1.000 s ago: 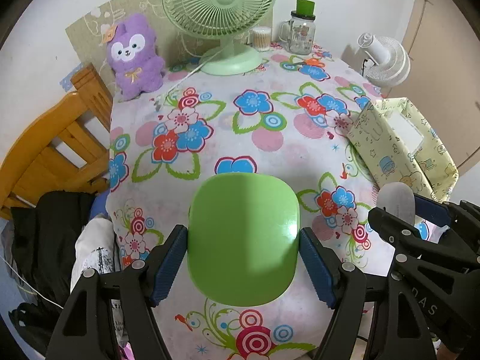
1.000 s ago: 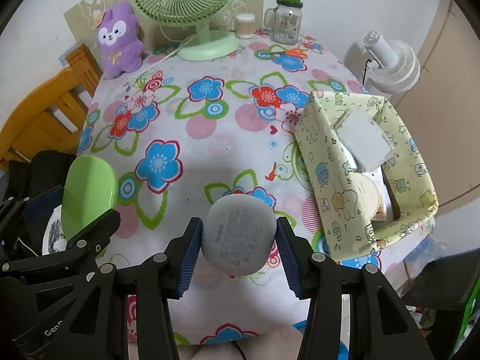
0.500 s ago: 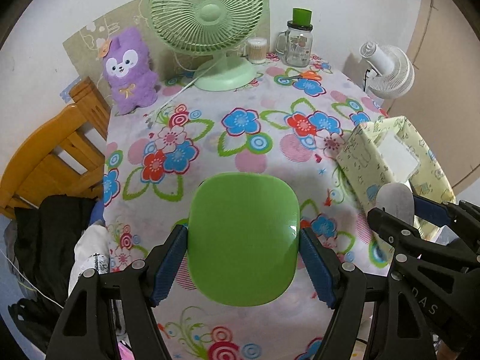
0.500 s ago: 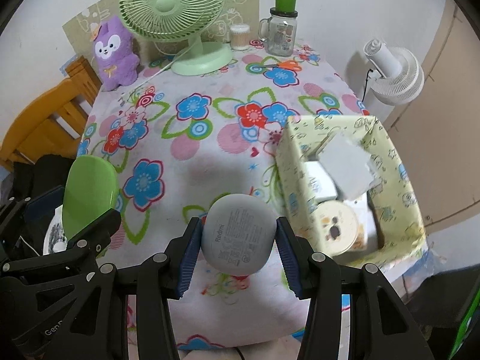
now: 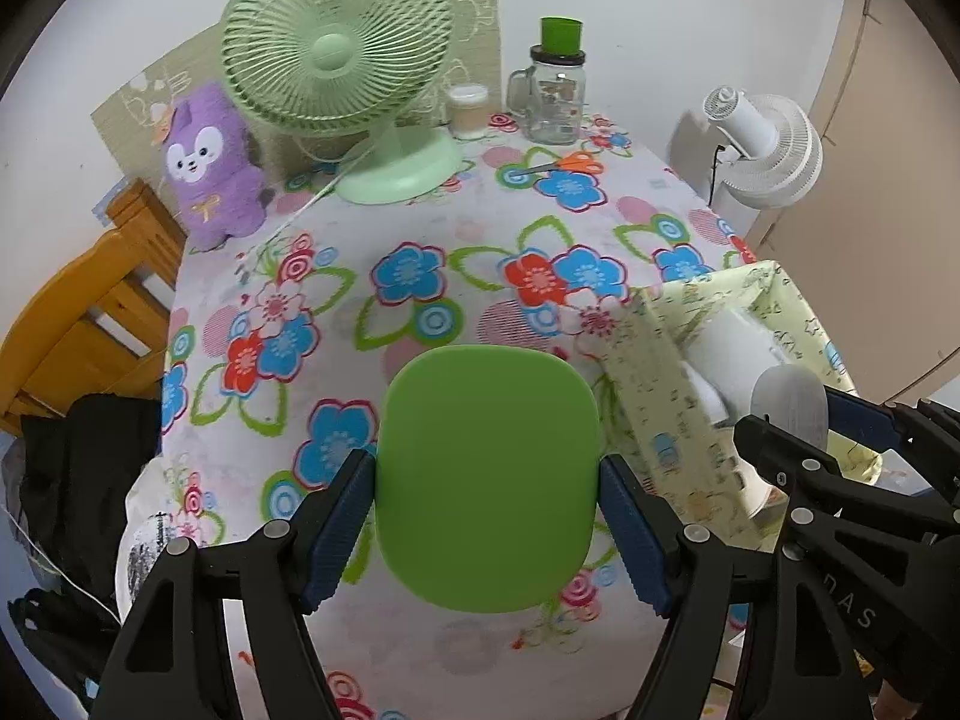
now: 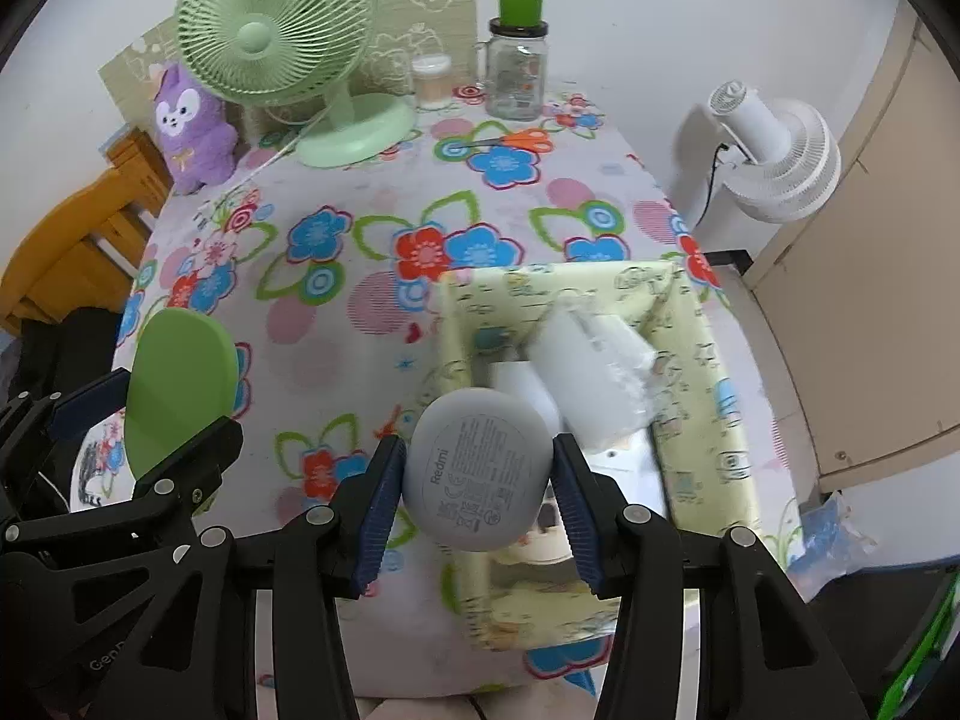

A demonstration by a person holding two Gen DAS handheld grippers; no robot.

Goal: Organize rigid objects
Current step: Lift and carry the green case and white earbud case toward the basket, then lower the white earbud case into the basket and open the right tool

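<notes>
left gripper point(image 5: 487, 516) is clamped on the green case point(image 5: 487, 477), a smooth glossy rounded square, held up over the flowered tablecloth point(image 5: 420, 276), while the right gripper point(image 6: 477, 489) squeezes a grey case point(image 6: 478, 468), pebble-shaped with small print on its face. the grey one hangs over the near left corner of the yellow fabric basket point(image 6: 702, 360). the white things in the basket are blurred, hard to name.

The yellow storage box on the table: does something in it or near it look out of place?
In the yellow storage box, a white packet lies tilted on top of other items instead of flat. Farther back, orange-handled scissors lie loose on the tablecloth. Nothing looks spilled or broken.
</notes>
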